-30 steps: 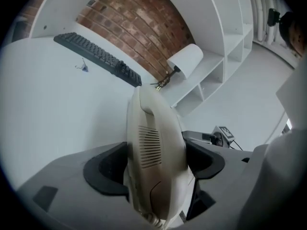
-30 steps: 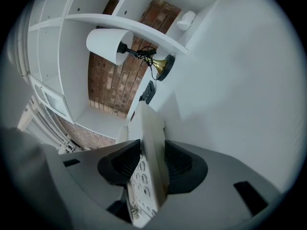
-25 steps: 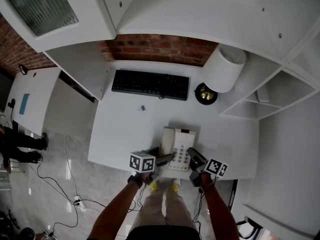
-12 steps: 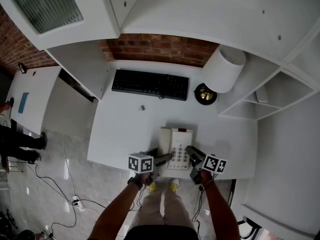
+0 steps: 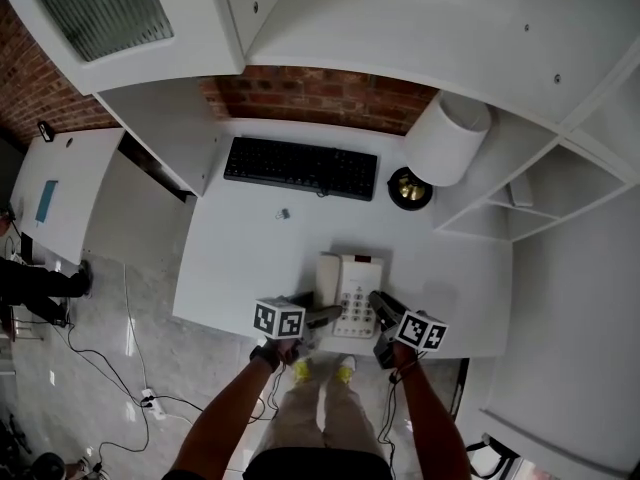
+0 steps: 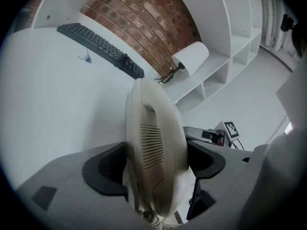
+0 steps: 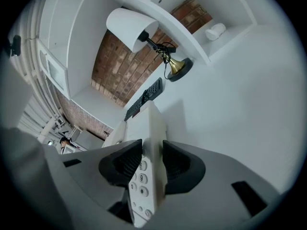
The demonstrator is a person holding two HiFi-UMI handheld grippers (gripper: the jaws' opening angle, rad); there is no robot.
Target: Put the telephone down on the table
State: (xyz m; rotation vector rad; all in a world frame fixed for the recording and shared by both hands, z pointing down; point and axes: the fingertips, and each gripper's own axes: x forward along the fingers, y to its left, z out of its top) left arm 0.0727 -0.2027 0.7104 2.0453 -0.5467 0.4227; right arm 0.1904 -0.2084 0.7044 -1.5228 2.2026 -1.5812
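The cream, push-button telephone is being held at the white table's near edge. The left gripper is clamping its slotted handset. The right gripper, whose jaws have just been closing, is pinching the keypad side.

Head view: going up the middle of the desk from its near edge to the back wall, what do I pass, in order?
Nearest first: telephone → small clip → keyboard → brick wall.
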